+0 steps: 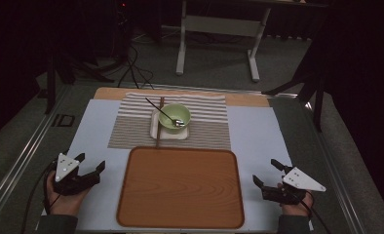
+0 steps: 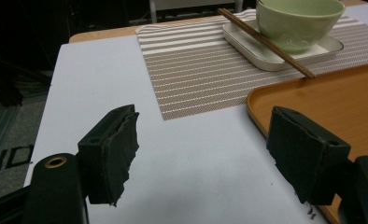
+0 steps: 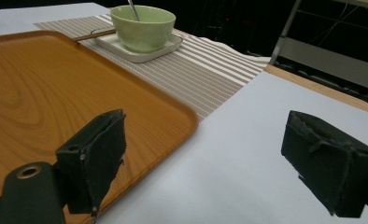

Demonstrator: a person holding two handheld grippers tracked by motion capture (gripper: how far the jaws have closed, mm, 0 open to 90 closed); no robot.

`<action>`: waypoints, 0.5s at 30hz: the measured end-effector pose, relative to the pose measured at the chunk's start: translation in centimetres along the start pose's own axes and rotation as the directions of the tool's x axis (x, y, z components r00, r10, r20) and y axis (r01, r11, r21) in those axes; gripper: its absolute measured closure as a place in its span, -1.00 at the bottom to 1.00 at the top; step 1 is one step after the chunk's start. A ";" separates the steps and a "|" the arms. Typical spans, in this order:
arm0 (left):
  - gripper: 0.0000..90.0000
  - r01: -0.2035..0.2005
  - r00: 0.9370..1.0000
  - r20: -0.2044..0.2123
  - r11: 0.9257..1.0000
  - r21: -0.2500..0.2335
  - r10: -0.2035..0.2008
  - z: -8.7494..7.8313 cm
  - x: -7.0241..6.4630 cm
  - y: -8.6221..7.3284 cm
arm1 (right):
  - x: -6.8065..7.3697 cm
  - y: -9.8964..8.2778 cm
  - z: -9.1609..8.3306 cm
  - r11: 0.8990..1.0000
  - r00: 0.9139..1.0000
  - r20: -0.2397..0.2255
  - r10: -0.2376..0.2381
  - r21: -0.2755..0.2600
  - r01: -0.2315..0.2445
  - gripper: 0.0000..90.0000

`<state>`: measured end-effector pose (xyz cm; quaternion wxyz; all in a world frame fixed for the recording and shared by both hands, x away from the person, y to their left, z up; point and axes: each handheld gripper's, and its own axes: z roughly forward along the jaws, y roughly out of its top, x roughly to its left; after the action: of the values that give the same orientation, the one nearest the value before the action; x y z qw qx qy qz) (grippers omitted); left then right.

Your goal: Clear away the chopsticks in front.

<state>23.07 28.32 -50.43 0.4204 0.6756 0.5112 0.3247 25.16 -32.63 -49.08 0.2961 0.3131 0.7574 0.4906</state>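
A wooden tray (image 1: 180, 187) lies empty at the table's near middle. Behind it, on a striped placemat (image 1: 131, 129), a green bowl (image 1: 174, 118) with a spoon (image 1: 162, 112) in it stands on a white square plate (image 1: 166, 132). Chopsticks (image 1: 159, 127) lie along the plate's left side. My left gripper (image 1: 90, 163) rests left of the tray, open and empty. My right gripper (image 1: 267, 172) rests right of the tray, also open and empty. In the left gripper view the jaws stand wide apart over bare table, with the tray (image 2: 322, 100), bowl (image 2: 299, 21) and chopsticks (image 2: 266, 42) ahead.
The pale blue table top (image 1: 258, 131) ends in a wooden strip (image 1: 243, 100) at the far edge. A metal rail (image 1: 19, 161) runs along the left side. A white desk frame (image 1: 219, 34) and cables (image 1: 131, 68) stand on the floor beyond.
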 end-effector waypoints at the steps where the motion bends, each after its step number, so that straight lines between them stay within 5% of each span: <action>1: -0.43 0.007 1.000 0.001 1.000 -0.003 -0.007 0.0 0.0 0.0 | 0.0 0.0 0.0 1.000 1.000 -0.001 -0.001 0.000 0.001 -0.70; 15: -0.36 0.108 0.993 0.043 0.994 -0.003 -0.108 0.1 1.0 0.2 | 0.0 0.1 -0.1 1.000 1.000 0.006 -0.002 -0.011 0.002 -0.70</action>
<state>23.50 29.19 -50.27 0.4499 0.6526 0.5371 0.2884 25.09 -32.62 -49.01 0.3006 0.3124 0.7540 0.4935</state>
